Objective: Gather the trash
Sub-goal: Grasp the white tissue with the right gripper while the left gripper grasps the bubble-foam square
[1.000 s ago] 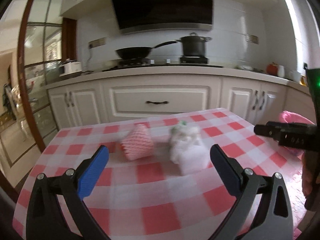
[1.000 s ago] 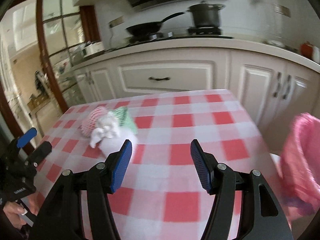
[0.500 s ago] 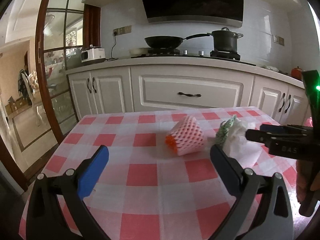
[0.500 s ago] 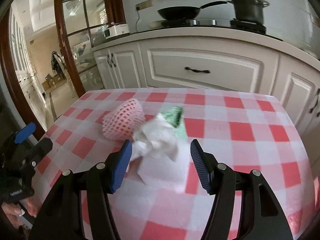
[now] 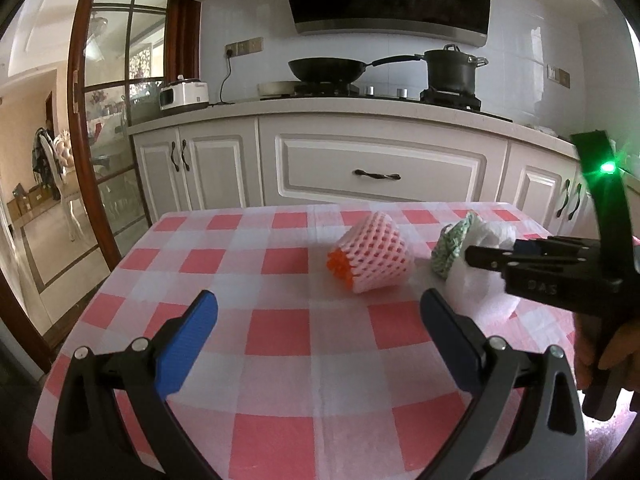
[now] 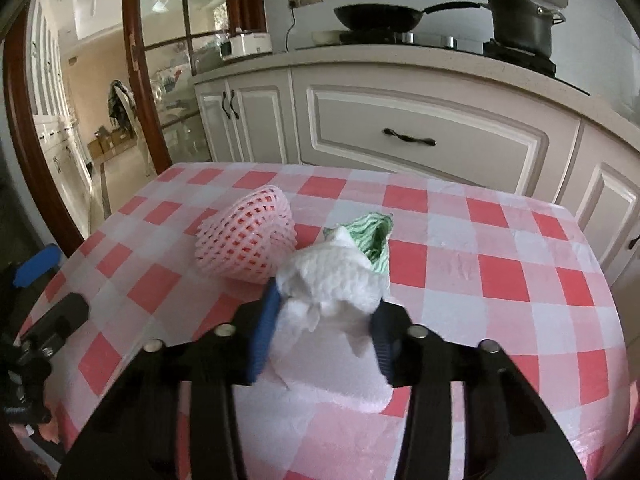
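One pink foam net (image 6: 248, 240), one green net (image 6: 372, 236), one white tissue wad (image 6: 332, 280)

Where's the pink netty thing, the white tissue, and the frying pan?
pink foam fruit net (image 5: 372, 256), left wrist view, its meshed side.
white tissue wad (image 6: 332, 276), right wrist view, its crumpled middle.
frying pan (image 5: 326, 69), left wrist view, its bowl.

R hand-held gripper (image 6: 320, 330) now closed on tissue wad (image 6: 334, 280)

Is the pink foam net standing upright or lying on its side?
On its side. The pink foam net lies on the checked tablecloth with its open mouth facing sideways, toward the left gripper.
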Available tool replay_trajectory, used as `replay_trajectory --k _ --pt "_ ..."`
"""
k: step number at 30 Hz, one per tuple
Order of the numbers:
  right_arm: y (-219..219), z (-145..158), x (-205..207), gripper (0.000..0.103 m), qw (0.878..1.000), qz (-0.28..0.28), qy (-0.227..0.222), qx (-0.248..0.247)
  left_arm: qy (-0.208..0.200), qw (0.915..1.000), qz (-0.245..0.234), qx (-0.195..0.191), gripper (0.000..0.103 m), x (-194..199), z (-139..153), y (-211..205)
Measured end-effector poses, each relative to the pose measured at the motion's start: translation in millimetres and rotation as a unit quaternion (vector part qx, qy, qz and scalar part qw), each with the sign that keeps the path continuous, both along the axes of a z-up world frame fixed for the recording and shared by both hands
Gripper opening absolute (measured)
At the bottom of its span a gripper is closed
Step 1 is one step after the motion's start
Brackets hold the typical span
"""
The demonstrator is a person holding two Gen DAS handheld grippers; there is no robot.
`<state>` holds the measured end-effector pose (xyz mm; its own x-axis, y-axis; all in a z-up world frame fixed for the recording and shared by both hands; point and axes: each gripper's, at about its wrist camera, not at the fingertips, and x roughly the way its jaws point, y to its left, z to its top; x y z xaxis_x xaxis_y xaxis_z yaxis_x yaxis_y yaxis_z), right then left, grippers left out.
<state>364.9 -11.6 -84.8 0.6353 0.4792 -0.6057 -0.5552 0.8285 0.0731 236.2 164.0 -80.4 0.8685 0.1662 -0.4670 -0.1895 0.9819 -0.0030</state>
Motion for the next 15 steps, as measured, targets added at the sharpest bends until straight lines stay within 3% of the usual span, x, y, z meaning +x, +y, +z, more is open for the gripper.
replay_trajectory --k 8,15 --pt "-60.4 19.9 -21.1 0.029 0.998 -0.04 -0.024 0.045 0.005 0.9992 -0.039 -0.01 0.098 18.4 2.0 -34.9" --pt "-106.9 17.9 -27.4 0.029 0.995 -0.089 -0.028 0.022 0.035 0.9955 -0.073 -0.048 0.098 63.5 -3.7 -81.0"
